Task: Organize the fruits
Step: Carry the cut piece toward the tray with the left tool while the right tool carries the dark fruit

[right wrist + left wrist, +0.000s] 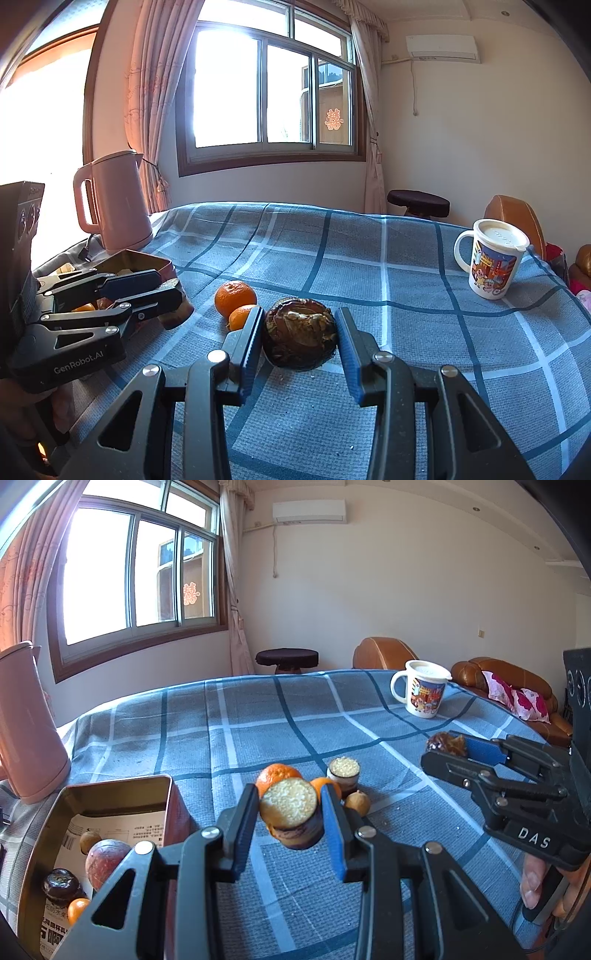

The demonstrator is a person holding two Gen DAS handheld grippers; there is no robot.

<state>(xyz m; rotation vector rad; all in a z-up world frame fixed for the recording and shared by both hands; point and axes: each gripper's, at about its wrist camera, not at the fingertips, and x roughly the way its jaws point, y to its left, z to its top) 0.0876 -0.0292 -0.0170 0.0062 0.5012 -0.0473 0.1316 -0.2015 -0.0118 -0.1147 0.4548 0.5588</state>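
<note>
Tin box [110, 797]: at 8 o'clock of left wrist view on the checked surface [258, 720], holding several fruits.
Left gripper [290, 814]: jaws pinching a cut sugarcane piece [291, 812], lifted above the cloth.
Oranges [275, 775], second cane piece [344, 771]: just behind.
Right gripper [300, 338]: jaws pinching a dark mangosteen [300, 338].
Mug [493, 256]: 2 o'clock, well apart.

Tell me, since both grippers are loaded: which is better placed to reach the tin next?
Left gripper: it holds the sugarcane piece beside the open tin; the right gripper, with the dark fruit, sits farther away.
</note>
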